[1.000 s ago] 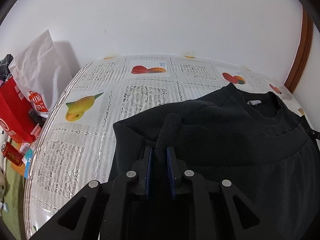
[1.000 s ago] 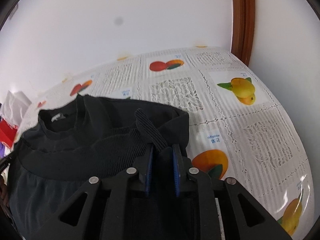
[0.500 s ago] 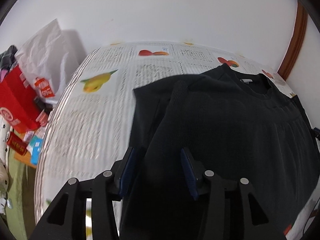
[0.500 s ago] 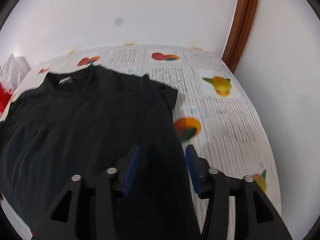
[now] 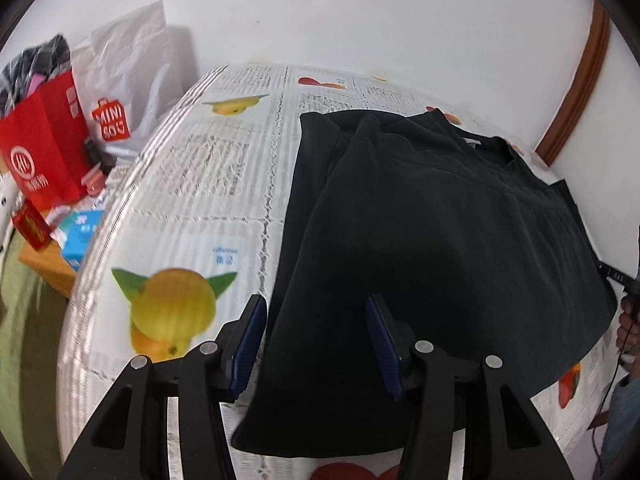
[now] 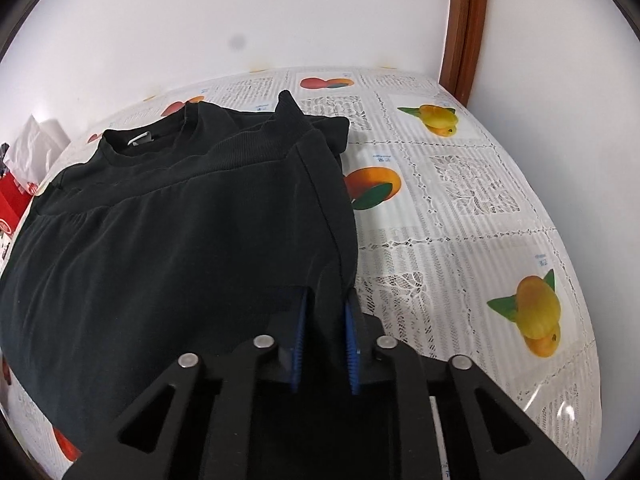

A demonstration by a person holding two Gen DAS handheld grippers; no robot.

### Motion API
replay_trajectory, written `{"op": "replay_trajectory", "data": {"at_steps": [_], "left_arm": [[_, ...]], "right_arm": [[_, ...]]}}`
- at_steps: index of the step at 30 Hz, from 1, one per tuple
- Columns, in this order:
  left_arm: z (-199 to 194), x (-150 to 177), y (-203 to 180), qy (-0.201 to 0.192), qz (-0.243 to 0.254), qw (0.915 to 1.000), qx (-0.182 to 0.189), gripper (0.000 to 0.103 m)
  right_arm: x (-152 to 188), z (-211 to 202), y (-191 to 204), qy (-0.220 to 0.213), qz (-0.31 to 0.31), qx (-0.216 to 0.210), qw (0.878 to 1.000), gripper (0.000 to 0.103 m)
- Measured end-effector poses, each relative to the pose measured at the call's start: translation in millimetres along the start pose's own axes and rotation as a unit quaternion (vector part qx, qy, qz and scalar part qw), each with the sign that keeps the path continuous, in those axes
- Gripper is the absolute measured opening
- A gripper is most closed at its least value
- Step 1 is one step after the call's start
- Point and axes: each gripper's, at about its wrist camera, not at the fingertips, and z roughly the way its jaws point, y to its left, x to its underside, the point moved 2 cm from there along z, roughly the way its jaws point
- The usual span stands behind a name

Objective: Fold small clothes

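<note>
The black sweatshirt [image 6: 192,216] lies on the fruit-print tablecloth [image 6: 460,184], its hem folded up near the collar. The right gripper [image 6: 325,336] is closing on its side edge; the left gripper [image 5: 316,344] stands apart over the fabric. A red bag [image 5: 44,140] holds dark clothes.

A room in a home.
A table [image 6: 480,216] wore a lace-and-fruit print cover against a white wall [image 6: 280,12]; beside it stood shopping bags [image 5: 44,140], small boxes [image 5: 80,236] and a wooden door frame [image 6: 464,24].
</note>
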Motion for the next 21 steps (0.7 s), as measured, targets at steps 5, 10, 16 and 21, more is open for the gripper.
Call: {"op": "replay_trajectory", "data": {"at_steps": [5,10,16,21], "left_arm": [[11,-6,-6,-0.001,-0.026,0.9994,0.024,0.019],[22,-15,-33,-0.012,0.014,0.9998,0.003,0.011],[36,-27,-58,-0.009,0.031,0.9992,0.025,0.010],[43,-32,-67,-0.006,0.034,0.9988,0.035,0.012]], "right_arm": [[-4,2,-14,0.008,0.022,-0.034,0.999,0.011],[-9,2,-23,0.004,0.014,-0.015,1.000,0.007],[-24,9,-44,0.002,0.015,0.025,1.000,0.007],[-34,16,-63,0.008,0.036,0.038,0.999,0.011]]}}
